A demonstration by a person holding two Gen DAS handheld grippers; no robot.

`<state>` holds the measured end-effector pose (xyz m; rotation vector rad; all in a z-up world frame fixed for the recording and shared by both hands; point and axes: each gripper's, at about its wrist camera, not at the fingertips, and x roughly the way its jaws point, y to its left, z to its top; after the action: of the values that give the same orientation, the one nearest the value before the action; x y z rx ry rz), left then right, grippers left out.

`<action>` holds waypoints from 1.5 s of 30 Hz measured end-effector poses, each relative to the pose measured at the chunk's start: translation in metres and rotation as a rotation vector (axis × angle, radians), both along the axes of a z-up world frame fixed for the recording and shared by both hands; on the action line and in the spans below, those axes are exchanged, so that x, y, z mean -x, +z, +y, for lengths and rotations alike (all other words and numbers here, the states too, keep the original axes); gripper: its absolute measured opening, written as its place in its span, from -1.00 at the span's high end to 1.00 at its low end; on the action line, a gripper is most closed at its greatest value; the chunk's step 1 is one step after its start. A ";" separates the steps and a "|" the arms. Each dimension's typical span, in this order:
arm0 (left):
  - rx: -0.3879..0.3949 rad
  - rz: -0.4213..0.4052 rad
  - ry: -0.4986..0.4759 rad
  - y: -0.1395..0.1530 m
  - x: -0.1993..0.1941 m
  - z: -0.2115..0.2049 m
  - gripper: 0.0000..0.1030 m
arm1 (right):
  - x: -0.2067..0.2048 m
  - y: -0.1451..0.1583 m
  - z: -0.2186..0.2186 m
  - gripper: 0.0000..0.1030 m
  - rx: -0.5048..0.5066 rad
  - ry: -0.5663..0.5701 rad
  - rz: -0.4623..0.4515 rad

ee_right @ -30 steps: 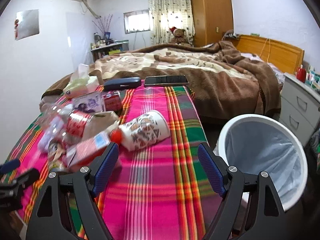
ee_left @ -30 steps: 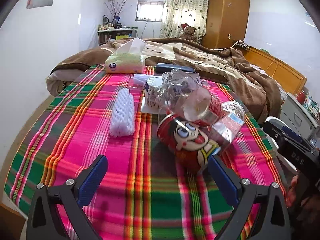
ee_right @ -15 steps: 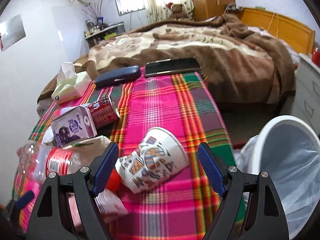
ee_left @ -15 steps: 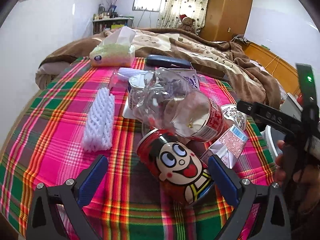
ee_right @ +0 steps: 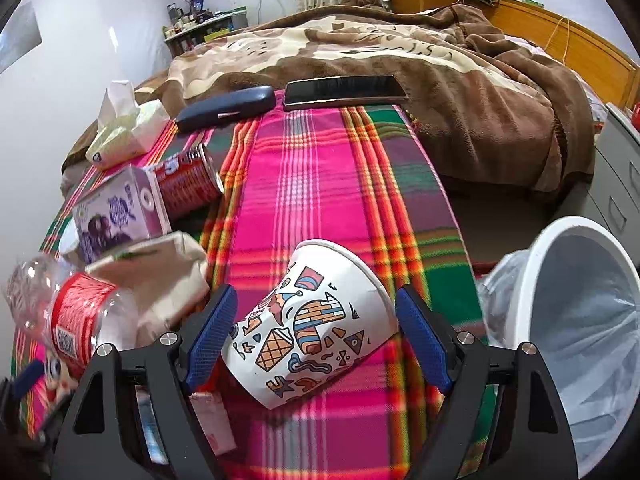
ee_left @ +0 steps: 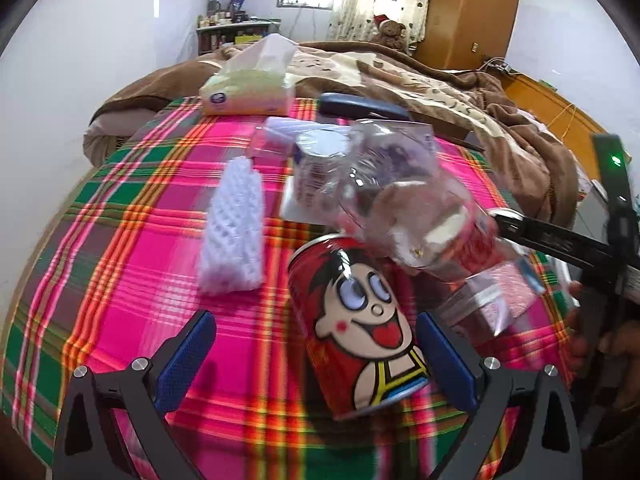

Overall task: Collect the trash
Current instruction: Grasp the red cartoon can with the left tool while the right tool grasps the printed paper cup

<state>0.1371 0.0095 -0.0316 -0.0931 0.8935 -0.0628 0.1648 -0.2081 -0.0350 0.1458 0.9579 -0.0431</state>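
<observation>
A red cartoon can (ee_left: pixel 356 336) lies on the plaid tablecloth (ee_left: pixel 132 240), between the open jaws of my left gripper (ee_left: pixel 316 360), nearer the right one. A crushed clear bottle (ee_left: pixel 396 208) lies just behind the can. In the right wrist view a patterned paper cup (ee_right: pixel 308 328) lies on its side between the open jaws of my right gripper (ee_right: pixel 316 338). A white bin with a plastic liner (ee_right: pixel 580 328) stands right of the table. A purple carton (ee_right: pixel 120 208) and a second red can (ee_right: pixel 188 184) lie further left.
A white foam net (ee_left: pixel 236 236), a tissue pack (ee_left: pixel 248 88), a dark glasses case (ee_right: pixel 226 108) and a phone (ee_right: pixel 344 90) lie on the table. A bed with a brown blanket (ee_right: pixel 440 52) is behind. Drawers (ee_right: pixel 620 176) stand at the right.
Both grippers have moved forward. The cartoon can now sits between the left jaws, and the paper cup now sits between the right jaws. Both stay open.
</observation>
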 end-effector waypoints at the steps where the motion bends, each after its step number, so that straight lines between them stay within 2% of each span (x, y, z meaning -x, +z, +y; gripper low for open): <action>1: 0.003 0.005 0.007 -0.001 0.000 0.003 -0.97 | 0.002 0.000 -0.001 -0.60 0.008 -0.002 0.000; 4: 0.028 0.023 0.013 -0.005 -0.003 0.009 -0.97 | 0.001 -0.001 -0.005 -0.60 0.006 0.004 0.004; 8: 0.020 0.029 0.002 -0.006 -0.013 0.010 -0.97 | -0.001 -0.005 -0.003 -0.60 0.029 0.004 0.006; 10: 0.041 0.049 0.004 -0.008 -0.018 0.012 -0.91 | 0.000 -0.004 -0.002 -0.60 0.032 0.007 -0.009; 15: 0.040 0.052 0.005 -0.013 -0.030 0.015 -0.89 | 0.000 -0.006 -0.005 -0.60 -0.009 0.007 -0.001; 18: 0.065 0.057 0.007 -0.016 -0.030 0.021 -0.69 | 0.005 -0.005 -0.006 -0.59 0.016 -0.002 -0.015; 20: 0.067 0.043 0.004 -0.014 -0.026 0.022 -0.49 | 0.008 -0.005 -0.009 -0.38 -0.033 0.008 -0.018; 21: 0.071 0.042 0.000 -0.014 -0.026 0.023 -0.44 | 0.009 -0.006 -0.009 -0.21 -0.056 0.014 -0.025; 23: 0.091 0.052 -0.018 -0.015 -0.026 0.023 -0.17 | 0.010 -0.006 -0.006 -0.15 -0.045 0.014 -0.040; 24: 0.094 0.053 -0.018 -0.014 -0.026 0.024 -0.14 | 0.011 -0.006 -0.004 -0.14 -0.044 0.023 -0.041; 29: 0.114 0.048 -0.003 -0.015 -0.027 0.029 -0.12 | 0.013 -0.007 0.003 -0.14 -0.045 0.038 -0.036; 39: 0.061 0.050 -0.008 -0.017 -0.030 0.020 -0.18 | 0.014 -0.011 0.002 -0.20 -0.078 0.052 -0.027; 42: 0.067 0.043 -0.009 -0.016 -0.030 0.022 -0.17 | 0.017 -0.010 0.000 -0.06 -0.093 0.053 -0.036; 45: 0.076 0.042 -0.007 -0.016 -0.029 0.025 -0.08 | 0.020 -0.007 0.003 0.10 -0.087 0.063 -0.060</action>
<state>0.1657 0.0342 -0.0474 -0.1626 0.9339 -0.1018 0.1445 -0.2054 -0.0419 0.1957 0.9042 0.0605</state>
